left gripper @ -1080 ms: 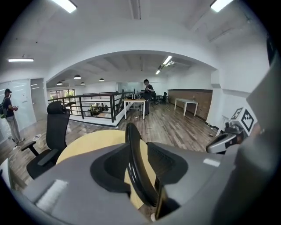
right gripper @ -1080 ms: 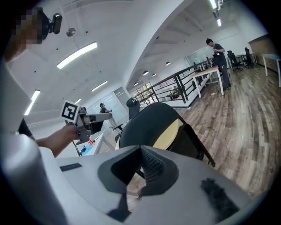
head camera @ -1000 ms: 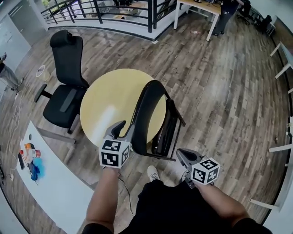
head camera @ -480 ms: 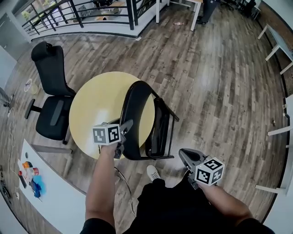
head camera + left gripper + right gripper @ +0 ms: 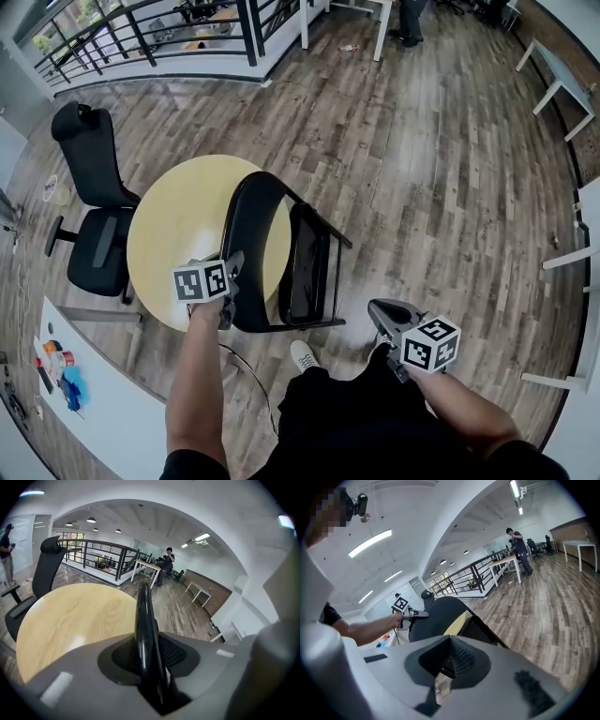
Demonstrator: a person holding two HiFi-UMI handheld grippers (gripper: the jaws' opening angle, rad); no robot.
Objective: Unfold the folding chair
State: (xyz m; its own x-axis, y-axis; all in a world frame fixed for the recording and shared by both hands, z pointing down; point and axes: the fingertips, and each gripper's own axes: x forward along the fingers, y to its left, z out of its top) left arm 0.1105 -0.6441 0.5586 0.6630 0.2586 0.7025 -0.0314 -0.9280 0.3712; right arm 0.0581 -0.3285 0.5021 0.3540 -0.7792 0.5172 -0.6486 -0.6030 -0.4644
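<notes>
Hold left gripper (image 5: 232, 265), just clamped onto the top rim of the folding chair (image 5: 246, 225) standing folded by the round table (image 5: 169, 225), steady, then swing clenched, empty right gripper (image 5: 382, 317) in to press the seat (image 5: 307, 262) down.

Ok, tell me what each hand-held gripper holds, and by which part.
The left hand-held gripper has just been closing its jaws on the folding chair, clamping its backrest rim. The right hand-held gripper, shut, holds nothing.
</notes>
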